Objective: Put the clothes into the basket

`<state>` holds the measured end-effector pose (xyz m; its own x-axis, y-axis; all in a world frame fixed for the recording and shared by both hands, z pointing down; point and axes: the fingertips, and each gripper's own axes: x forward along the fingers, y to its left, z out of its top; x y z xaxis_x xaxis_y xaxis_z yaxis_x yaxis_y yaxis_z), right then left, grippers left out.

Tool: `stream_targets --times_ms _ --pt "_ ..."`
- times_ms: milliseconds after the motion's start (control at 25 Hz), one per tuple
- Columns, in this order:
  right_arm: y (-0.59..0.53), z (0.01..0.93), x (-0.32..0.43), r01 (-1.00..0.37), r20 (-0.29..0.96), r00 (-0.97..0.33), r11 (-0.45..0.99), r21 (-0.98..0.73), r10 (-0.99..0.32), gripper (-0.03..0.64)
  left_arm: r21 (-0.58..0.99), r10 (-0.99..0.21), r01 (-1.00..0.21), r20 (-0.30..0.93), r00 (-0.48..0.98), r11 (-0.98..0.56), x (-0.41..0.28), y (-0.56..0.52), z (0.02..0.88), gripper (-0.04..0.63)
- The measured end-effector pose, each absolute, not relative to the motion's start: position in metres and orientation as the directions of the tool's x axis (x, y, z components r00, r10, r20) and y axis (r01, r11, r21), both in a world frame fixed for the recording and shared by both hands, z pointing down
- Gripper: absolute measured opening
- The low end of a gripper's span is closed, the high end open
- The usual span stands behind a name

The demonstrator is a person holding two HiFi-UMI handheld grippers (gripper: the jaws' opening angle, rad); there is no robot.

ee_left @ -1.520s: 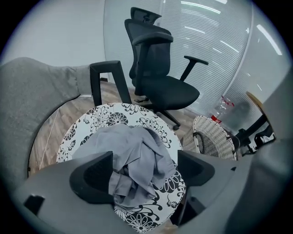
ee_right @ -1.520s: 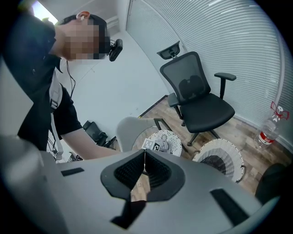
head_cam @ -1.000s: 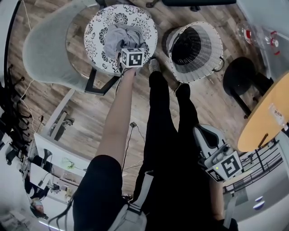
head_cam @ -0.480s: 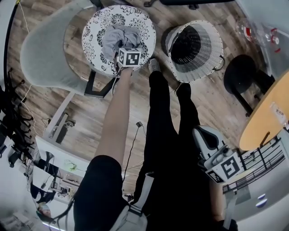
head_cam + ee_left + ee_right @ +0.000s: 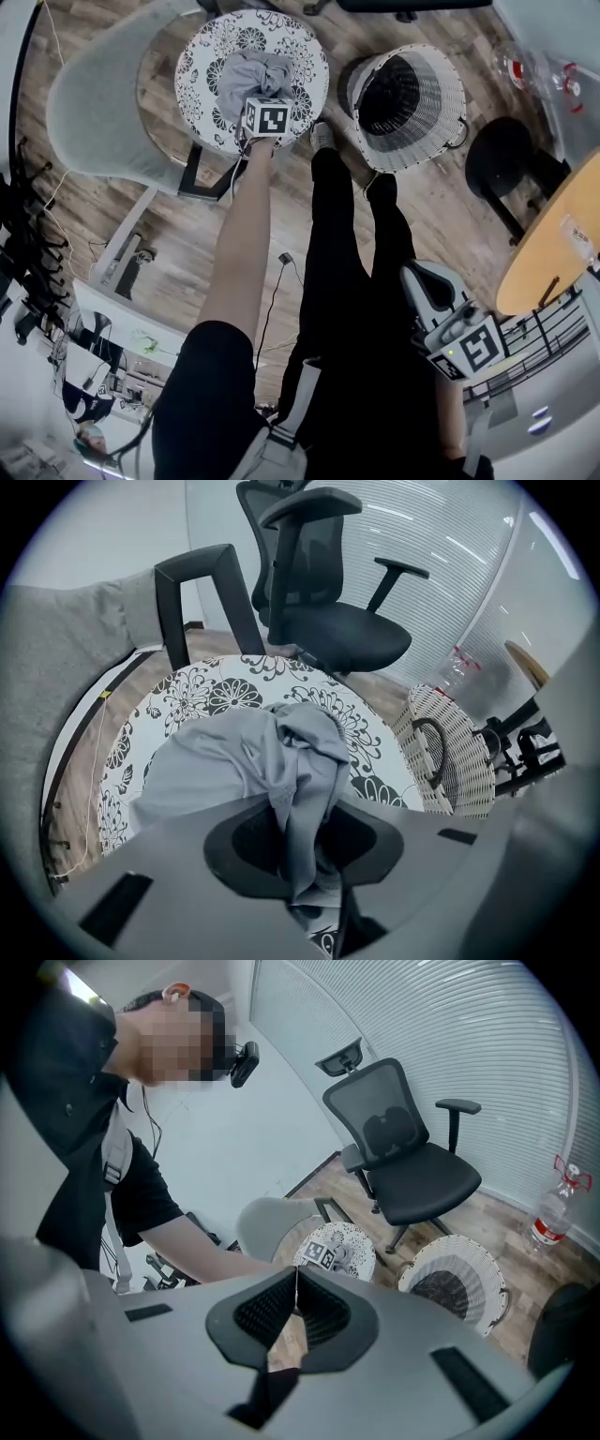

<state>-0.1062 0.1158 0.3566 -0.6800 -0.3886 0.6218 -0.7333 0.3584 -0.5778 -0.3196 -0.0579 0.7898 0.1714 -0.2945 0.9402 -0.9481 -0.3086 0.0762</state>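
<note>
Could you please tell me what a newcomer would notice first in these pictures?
The crumpled grey garment on the round flower-patterned seat stands out most; the left gripper, whose jaws have just been closing, pinches a fold of it. Right of the seat in the head view stands the white wicker basket, seemingly empty. The right gripper hangs by the person's side, jaws together on nothing.

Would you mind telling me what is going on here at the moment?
A person is working with a handheld gripper in each hand. The jaws of the left gripper have just been closing on a fold of the grey garment, which lies on the round flower-patterned top, not yet lifted. The white wicker basket stands beside it on the floor and looks empty. The right gripper is held low at the person's side, shut on nothing.
</note>
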Motion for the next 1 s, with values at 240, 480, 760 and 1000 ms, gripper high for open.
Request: stream_targets --times_ms 240,480,760,1000 --pt "0.116 0.351 -0.108 -0.732 0.616 -0.682 0.373 -0.571 -0.395 0.017 0.092 -0.296 -0.946 0.936 0.188 -0.310 -0.317 -0.056 0.780 0.066" --pt "0.112 0.338 -0.111 -0.725 0.593 -0.689 0.400 -0.560 -0.417 0.017 0.111 -0.303 -0.948 0.931 0.205 -0.299 -0.311 -0.050 0.760 0.063" --pt "0.103 0.316 -0.117 -0.709 0.559 -0.705 0.451 -0.542 -0.436 0.017 0.134 -0.326 -0.956 0.920 0.217 -0.259 -0.313 -0.046 0.724 0.063" --pt "0.092 0.295 -0.112 -0.704 0.525 -0.710 0.495 -0.509 -0.470 0.017 0.123 -0.354 -0.951 0.908 0.223 -0.284 -0.310 -0.036 0.689 0.063"
